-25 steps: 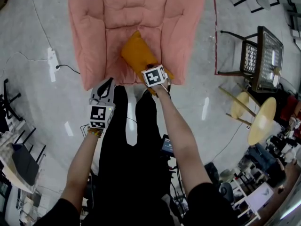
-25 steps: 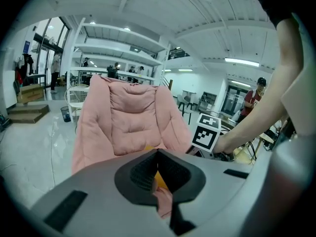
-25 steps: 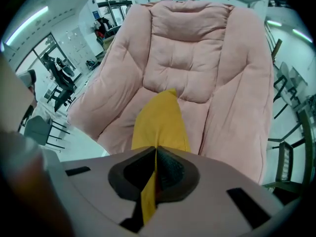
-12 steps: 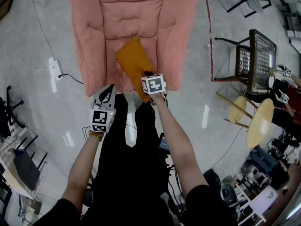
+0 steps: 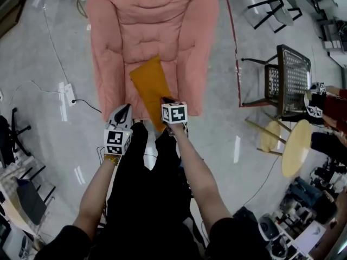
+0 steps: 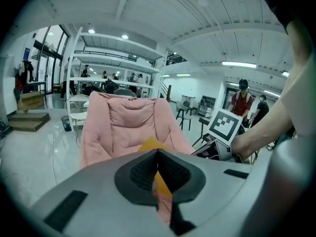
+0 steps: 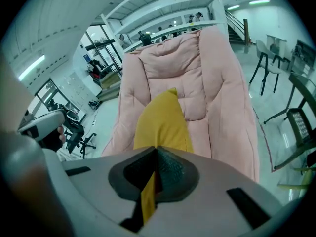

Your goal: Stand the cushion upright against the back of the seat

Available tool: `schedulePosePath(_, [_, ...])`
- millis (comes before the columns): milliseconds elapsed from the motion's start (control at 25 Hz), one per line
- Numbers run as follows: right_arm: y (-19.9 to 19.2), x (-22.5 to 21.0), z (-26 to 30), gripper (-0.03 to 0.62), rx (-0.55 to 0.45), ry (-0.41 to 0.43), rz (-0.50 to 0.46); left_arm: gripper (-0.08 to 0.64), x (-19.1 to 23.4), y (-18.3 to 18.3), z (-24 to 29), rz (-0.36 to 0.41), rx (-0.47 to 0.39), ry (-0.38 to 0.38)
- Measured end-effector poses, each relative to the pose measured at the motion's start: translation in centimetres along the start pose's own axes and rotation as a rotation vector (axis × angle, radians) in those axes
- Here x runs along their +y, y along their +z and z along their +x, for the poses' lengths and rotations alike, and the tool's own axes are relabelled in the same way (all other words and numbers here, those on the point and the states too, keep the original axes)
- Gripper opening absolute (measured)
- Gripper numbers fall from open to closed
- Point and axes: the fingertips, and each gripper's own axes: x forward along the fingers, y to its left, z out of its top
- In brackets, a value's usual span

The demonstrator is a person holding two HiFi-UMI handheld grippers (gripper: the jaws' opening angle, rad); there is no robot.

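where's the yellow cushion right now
In the head view the yellow cushion sits centre-left, stretched over the pink armchair's seat, its near end clamped in the right gripper.

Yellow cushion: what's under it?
Seat padding of the pink armchair; the yellow cushion lies lengthwise over it, near end pinched in the right gripper. The seat patch directly beneath is covered, so contact there can't be seen.

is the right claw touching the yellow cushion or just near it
Touching. The right gripper view shows the right claw closed on an edge of the yellow cushion, with fabric pinched between its jaws.
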Motion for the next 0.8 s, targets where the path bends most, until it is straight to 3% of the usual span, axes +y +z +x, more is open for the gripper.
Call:
schedulePosePath(360, [2.5, 0.4, -2.5, 0.017, -0.115, 0.045, 0.051, 0.012, -1.6, 2.2, -0.2, 0.028, -0.021, 0.003])
schedulePosePath(680, [7.0, -1.3, 1.1, 0.017, -0.379, 0.096, 0.138, 0.012, -2.1, 2.0, -2.9, 0.066, 0.009, 0.028])
schedulePosePath(800, [8.8, -2.5, 2.0, 0.017, -0.450, 0.108, 0.162, 0.012, -1.8, 0.9, -1.9, 0.043, 0.020, 0.041])
